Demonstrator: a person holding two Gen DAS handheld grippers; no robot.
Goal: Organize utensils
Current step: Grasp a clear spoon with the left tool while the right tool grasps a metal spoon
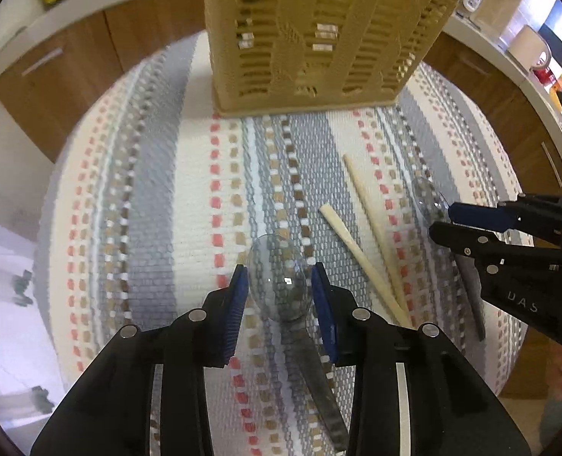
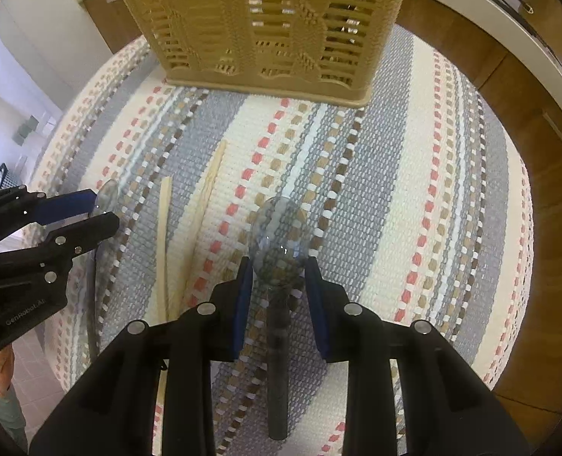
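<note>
Each gripper straddles a clear spoon, jaws spread, ready to lift it into the basket.

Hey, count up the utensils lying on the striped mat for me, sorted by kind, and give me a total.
Clear plastic spoons with dark handles: 2 (one at the left gripper, one at the right gripper)
Pale wooden chopsticks: 2
Total: 4

Round tabletop covered by a striped woven cloth.
On it: a tan slatted plastic basket, two pale wooden chopsticks, two clear plastic spoons.
</note>
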